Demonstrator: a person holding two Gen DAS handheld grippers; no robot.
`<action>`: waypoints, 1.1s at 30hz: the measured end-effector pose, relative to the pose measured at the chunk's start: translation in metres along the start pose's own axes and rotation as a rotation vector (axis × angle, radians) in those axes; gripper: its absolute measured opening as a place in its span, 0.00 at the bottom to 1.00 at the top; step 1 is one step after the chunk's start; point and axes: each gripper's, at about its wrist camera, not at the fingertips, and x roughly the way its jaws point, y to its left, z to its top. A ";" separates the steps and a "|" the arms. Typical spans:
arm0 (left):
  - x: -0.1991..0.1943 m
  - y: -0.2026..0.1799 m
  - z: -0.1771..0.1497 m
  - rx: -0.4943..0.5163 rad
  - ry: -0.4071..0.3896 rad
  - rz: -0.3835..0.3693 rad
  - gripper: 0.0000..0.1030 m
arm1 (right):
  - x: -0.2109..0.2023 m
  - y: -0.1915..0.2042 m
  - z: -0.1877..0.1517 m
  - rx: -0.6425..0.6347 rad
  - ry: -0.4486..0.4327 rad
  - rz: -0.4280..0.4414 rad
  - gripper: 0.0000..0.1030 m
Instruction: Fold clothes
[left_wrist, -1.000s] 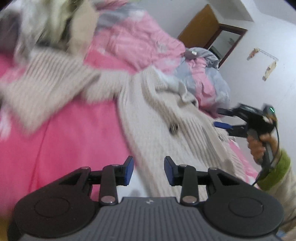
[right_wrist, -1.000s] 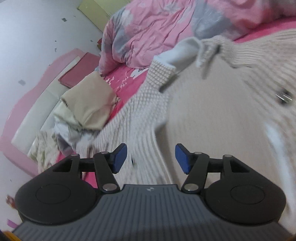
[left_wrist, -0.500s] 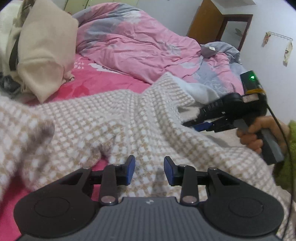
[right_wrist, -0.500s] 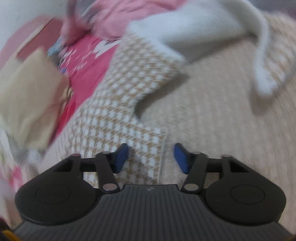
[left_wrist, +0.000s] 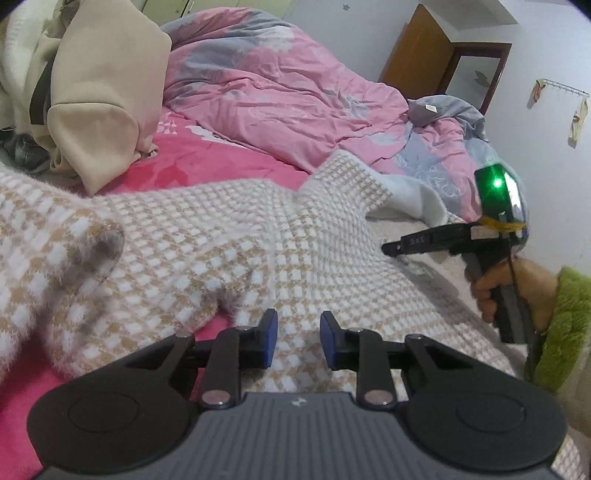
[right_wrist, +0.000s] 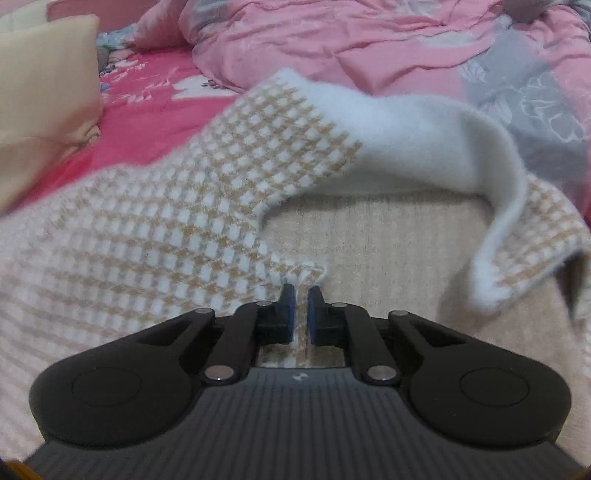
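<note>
Lying spread across the pink bed (left_wrist: 236, 162), the checked sweater (left_wrist: 207, 236) has its edge pinched in the right gripper (right_wrist: 301, 308), jaws just closed on it; left gripper (left_wrist: 295, 341) hovers above the knit, narrowing but gripping nothing

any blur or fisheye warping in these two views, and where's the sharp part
Left wrist view: mostly sharp; the checked knit garment is crisp, edges bend with fisheye, dark corners. Right wrist view: softer; the beige cushion at the left is smeared, while the right gripper, pinched on the garment's edge, stays sharp.
</note>
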 end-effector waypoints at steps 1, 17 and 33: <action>0.000 0.000 0.000 -0.001 0.001 0.000 0.26 | -0.005 0.001 0.002 -0.016 -0.017 -0.014 0.12; 0.004 -0.003 -0.003 0.023 0.018 -0.003 0.29 | 0.052 -0.041 0.078 -0.050 -0.055 -0.094 0.22; 0.005 -0.003 -0.002 0.025 0.021 -0.004 0.29 | 0.033 -0.073 0.103 0.234 -0.229 0.117 0.19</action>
